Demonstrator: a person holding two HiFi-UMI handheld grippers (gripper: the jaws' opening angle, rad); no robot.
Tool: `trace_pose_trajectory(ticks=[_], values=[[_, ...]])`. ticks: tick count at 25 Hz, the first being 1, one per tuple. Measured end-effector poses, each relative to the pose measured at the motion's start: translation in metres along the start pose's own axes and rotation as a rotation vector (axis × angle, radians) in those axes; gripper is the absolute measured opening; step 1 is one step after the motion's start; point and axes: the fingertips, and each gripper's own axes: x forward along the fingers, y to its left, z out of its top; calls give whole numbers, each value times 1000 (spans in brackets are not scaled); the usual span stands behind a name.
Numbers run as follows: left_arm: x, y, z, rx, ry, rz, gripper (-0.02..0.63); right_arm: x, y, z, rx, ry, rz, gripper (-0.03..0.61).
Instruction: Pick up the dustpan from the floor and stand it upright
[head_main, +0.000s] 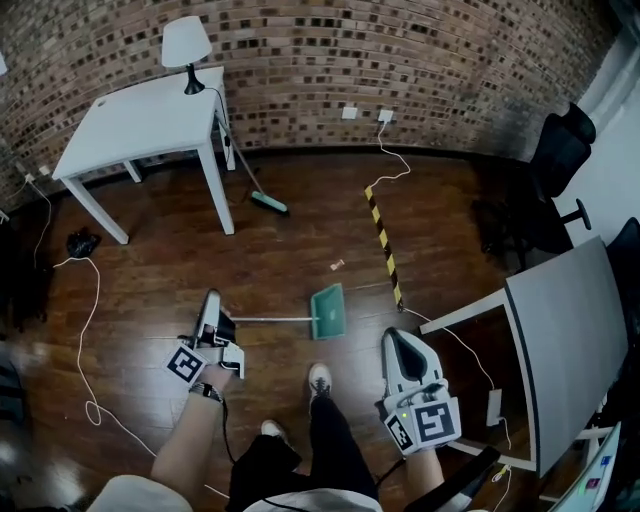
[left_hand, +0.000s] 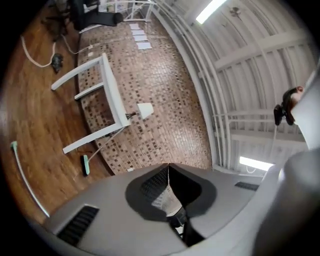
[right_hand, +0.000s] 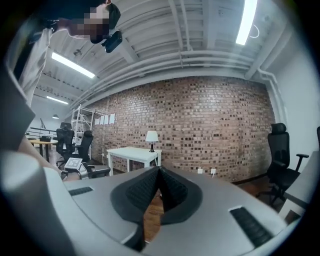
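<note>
Approach, nothing lifted | dustpan (head_main: 328, 308) flat on floor (head_main: 300, 230), handle (head_main: 275, 318) toward our left gripper (head_main: 211, 300) | it and right gripper (head_main: 395, 338) pressed together, empty | next: we likely spread left jaws, pinch handle

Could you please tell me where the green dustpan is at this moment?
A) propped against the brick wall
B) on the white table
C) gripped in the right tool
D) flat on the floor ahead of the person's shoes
D: the dustpan lies flat on the wooden floor, just beyond the shoe.
</note>
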Motion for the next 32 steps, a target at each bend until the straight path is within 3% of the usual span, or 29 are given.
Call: trace_pose_trajectory(ticks=[6,12,17,24,28,32], values=[[-10,140,-41,-227,-90,-49,19,18,-32,-110,-54,121,-28,-12],[-25,277,-106,-282,7,-13,77,30,-74,-223,-48,197,-138,-12],[-56,373,-152,-262,55,47,108,30,-85,-306,-54,241,-146,-12],[-85,514,-200,-257,22,167,138,43,-93,-406,-67,212,-185,-12],[-98,562,-230,-258,42,188,194,48,-103,-442,-48,168,-225,-12],[-116,617,-253,-245,42,263,196,54,-108,-459,-4,92,-254,-12]])
